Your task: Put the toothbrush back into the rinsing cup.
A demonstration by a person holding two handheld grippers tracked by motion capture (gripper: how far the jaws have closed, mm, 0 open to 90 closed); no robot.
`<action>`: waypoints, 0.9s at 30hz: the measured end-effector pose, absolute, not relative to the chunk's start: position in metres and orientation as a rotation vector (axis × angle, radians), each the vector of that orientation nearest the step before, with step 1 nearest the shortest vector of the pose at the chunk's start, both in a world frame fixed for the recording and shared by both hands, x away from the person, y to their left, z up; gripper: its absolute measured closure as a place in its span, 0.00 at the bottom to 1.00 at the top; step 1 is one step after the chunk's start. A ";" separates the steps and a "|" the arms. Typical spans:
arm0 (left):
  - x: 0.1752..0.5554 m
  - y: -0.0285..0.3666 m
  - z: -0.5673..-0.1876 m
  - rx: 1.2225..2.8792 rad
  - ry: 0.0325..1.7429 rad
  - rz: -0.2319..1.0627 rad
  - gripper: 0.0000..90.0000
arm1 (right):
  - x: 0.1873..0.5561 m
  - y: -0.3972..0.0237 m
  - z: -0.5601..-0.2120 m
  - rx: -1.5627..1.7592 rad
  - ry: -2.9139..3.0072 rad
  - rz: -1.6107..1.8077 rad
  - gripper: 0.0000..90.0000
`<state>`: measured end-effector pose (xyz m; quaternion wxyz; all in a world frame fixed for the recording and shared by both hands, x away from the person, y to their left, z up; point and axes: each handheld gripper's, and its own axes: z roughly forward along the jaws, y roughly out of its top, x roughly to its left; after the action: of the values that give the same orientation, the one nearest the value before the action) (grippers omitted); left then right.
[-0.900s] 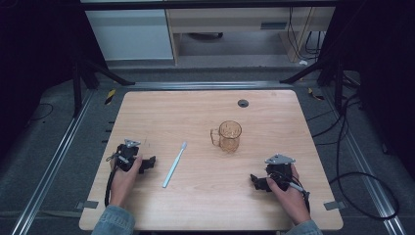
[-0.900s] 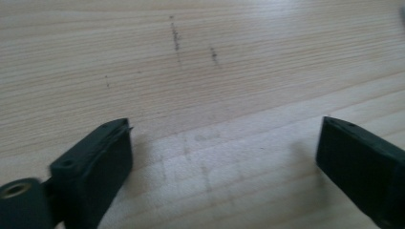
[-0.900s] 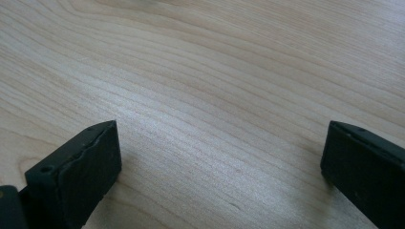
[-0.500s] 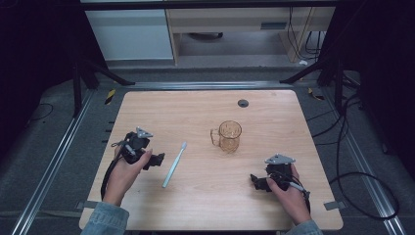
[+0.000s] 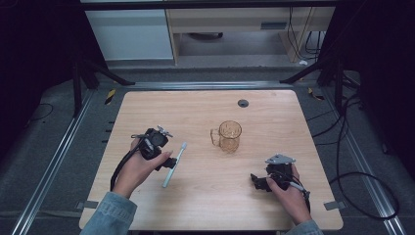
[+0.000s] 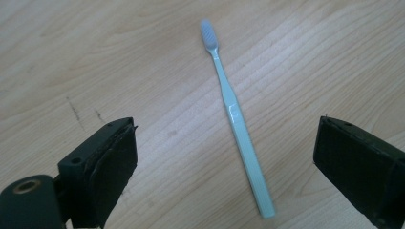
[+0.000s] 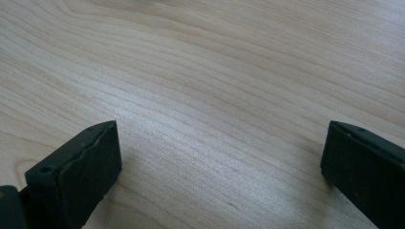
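One wooden surface (image 5: 205, 210) with rounded corners takes up the middle of the room, pale and grained, with a few faint dark scuff marks in the left gripper view. Around it lies grey floor (image 5: 54, 147) with metal rails, black stand legs and loose cables, and behind it stands a light cabinet (image 5: 132, 34) beside an open shelf unit.

Two tongs are on the go, one in each hand. The left tongs (image 5: 169, 163) hover just beside the toothbrush, jaws released and standing wide, the handle lying between them in the left gripper view without either pad touching it. The right tongs (image 5: 254, 180) sit low near the front right, also released, with bare wood between the jaws.

One clear amber mug (image 5: 229, 136) stands upright near the middle, handle to the left. One pale blue toothbrush (image 6: 234, 112) lies flat left of the mug, well apart from it, bristle end pointing away from the person. One small dark round grommet (image 5: 243, 103) sits near the far edge.
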<state>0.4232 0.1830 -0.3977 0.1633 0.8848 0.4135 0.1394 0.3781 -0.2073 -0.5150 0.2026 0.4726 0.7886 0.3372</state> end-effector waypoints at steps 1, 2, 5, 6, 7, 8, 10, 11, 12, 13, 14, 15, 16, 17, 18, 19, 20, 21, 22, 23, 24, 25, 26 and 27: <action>0.426 0.181 -0.400 2.540 1.181 0.378 0.08 | 0.378 -0.207 -0.515 1.320 2.201 0.941 0.00; 0.429 0.180 -0.403 2.556 1.185 0.353 0.09 | 0.378 -0.207 -0.515 1.319 2.201 0.941 0.00; 0.439 0.174 -0.410 2.607 1.199 0.310 0.13 | 0.378 -0.207 -0.515 1.317 2.201 0.941 0.00; 0.442 0.171 -0.413 2.618 1.205 0.296 0.15 | 0.378 -0.208 -0.515 1.307 2.200 0.935 0.00; 0.445 0.170 -0.414 2.628 1.211 0.285 0.16 | 0.378 -0.208 -0.515 1.307 2.199 0.935 0.00; 0.449 0.168 -0.417 2.639 1.221 0.269 0.17 | 0.378 -0.208 -0.515 1.307 2.200 0.935 0.00; 0.456 0.164 -0.424 2.670 1.234 0.231 0.21 | 0.378 -0.208 -0.515 1.307 2.199 0.934 0.00; 0.460 0.163 -0.427 2.682 1.256 0.219 0.23 | 0.378 -0.208 -0.515 1.307 2.199 0.934 0.00; 0.462 0.161 -0.431 2.688 1.269 0.218 0.24 | 0.378 -0.208 -0.515 1.319 2.198 0.937 0.00; 0.465 0.160 -0.434 2.694 1.279 0.199 0.26 | 0.378 -0.208 -0.515 1.319 2.198 0.937 0.00; 0.467 0.159 -0.436 2.686 1.298 0.182 0.26 | 0.378 -0.208 -0.515 1.321 2.197 0.937 0.00; 0.469 0.156 -0.437 2.689 1.302 0.178 0.30 | 0.378 -0.208 -0.515 1.323 2.196 0.936 0.00; 0.469 0.154 -0.438 2.693 1.301 0.178 0.30 | 0.378 -0.208 -0.515 1.323 2.196 0.936 0.00; 0.470 0.151 -0.439 2.693 1.299 0.174 0.30 | 0.378 -0.208 -0.515 1.322 2.196 0.936 0.00; 0.471 0.148 -0.440 2.693 1.294 0.165 0.31 | 0.378 -0.208 -0.515 1.322 2.195 0.938 0.00; 0.472 0.145 -0.441 2.698 1.296 0.156 0.31 | 0.378 -0.208 -0.515 1.322 2.196 0.936 0.00; 0.473 0.143 -0.443 2.693 1.305 0.154 0.32 | 0.378 -0.208 -0.515 1.323 2.196 0.936 0.00; 0.474 0.141 -0.445 2.705 1.309 0.150 0.32 | 0.378 -0.208 -0.515 1.322 2.195 0.939 0.00; 0.473 0.139 -0.447 2.709 1.309 0.152 0.33 | 0.378 -0.208 -0.515 1.323 2.196 0.936 0.00; 0.472 0.137 -0.446 2.718 1.298 0.167 0.34 | 0.378 -0.208 -0.515 1.321 2.195 0.936 0.01; 0.470 0.136 -0.445 2.727 1.285 0.176 0.34 | 0.378 -0.208 -0.515 1.321 2.195 0.936 0.01; 0.468 0.136 -0.444 2.720 1.287 0.181 0.35 | 0.378 -0.208 -0.515 1.322 2.194 0.938 0.01; 0.467 0.135 -0.443 2.715 1.296 0.196 0.36 | 0.378 -0.209 -0.515 1.320 2.192 0.936 0.01; 0.466 0.135 -0.444 2.721 1.298 0.213 0.38 | 0.378 -0.209 -0.515 1.320 2.191 0.934 0.01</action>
<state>0.4660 0.1346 -0.4441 0.0596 0.8987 0.4288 0.0702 0.3778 -0.2087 -0.5154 0.2076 0.4742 0.7870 0.3356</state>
